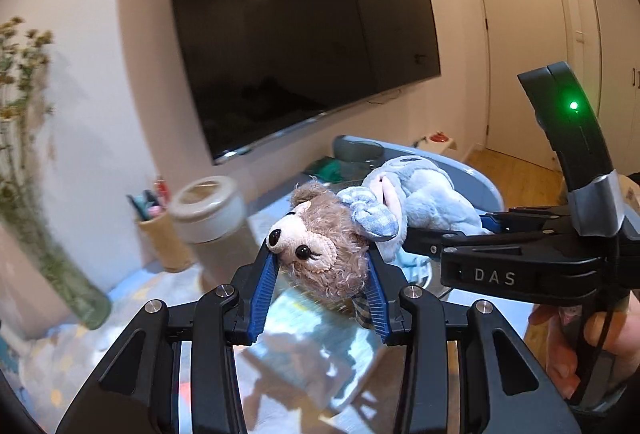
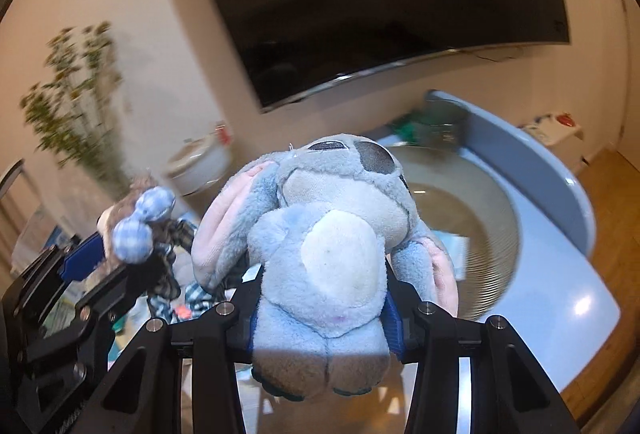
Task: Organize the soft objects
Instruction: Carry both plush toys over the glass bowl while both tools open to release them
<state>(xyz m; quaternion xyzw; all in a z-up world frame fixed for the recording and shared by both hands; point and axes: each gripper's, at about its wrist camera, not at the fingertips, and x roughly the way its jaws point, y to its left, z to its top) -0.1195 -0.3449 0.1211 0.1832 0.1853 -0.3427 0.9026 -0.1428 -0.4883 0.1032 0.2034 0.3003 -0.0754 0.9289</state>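
My left gripper [image 1: 322, 286] is shut on a brown curly-furred teddy bear [image 1: 320, 250] with a blue checked bow, its blue pads pressing both sides of the head. Just to the right, my right gripper [image 1: 460, 232] holds a grey-blue plush toy with pink ears [image 1: 424, 198]. In the right wrist view that plush toy [image 2: 320, 254] fills the centre, belly towards the camera, squeezed between the pads of the right gripper [image 2: 322, 330]. The teddy bear [image 2: 140, 218] and the left gripper [image 2: 106, 258] show at the left. Both toys are lifted off the table.
A large dark TV [image 1: 296, 34] hangs on the wall ahead. Below are a blue table [image 2: 540, 274], a wide ribbed bowl [image 2: 480, 218], a white jar [image 1: 208, 210], a wooden pen cup [image 1: 164, 238], a glass vase with branches [image 1: 76, 290] and a door [image 1: 520, 54]. A hand [image 1: 608, 334] grips the right tool.
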